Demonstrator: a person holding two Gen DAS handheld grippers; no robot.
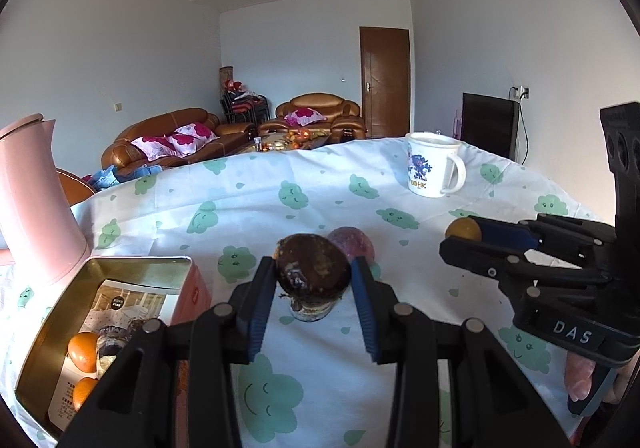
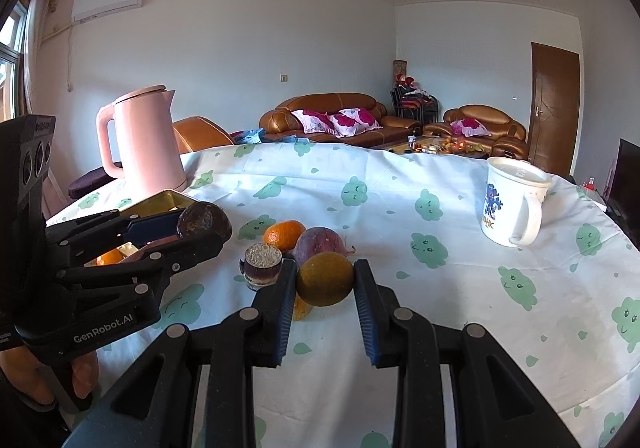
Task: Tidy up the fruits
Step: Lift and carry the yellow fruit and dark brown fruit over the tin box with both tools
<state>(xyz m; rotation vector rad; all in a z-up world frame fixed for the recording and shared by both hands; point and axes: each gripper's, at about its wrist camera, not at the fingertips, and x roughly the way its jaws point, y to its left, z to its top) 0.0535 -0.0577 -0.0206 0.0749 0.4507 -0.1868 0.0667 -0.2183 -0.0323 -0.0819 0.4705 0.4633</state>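
step: both grippers are loaded, so I'd say we're mid-carry, fruit on its way to the tin (image 1: 120, 268)

left gripper (image 1: 314, 280): jaws clamped on a dark brown fruit (image 1: 312, 268), held up off the table (image 1: 280, 207), just right of the tin

right gripper (image 2: 325, 280): jaws clamped on a yellow-green fruit (image 2: 325, 278), further right of the tin, above the loose pile

tin: open, lid off, sits just in front of the pink kettle (image 2: 148, 139); two oranges (image 1: 82, 352) and a little cake (image 1: 112, 340) already in there, plus a paper leaflet

still out: an orange (image 2: 284, 234), a purple fruit (image 2: 320, 244) and another cake (image 2: 262, 264), all bunched together on the table right of the tin

mug (image 2: 512, 203): far right of the tin, well clear of everything

next move: probably swing the left one over the tin and let go, right one after. Watch the tin's rim, and the two grippers are pretty near each other so they shouldn't crowd in at once
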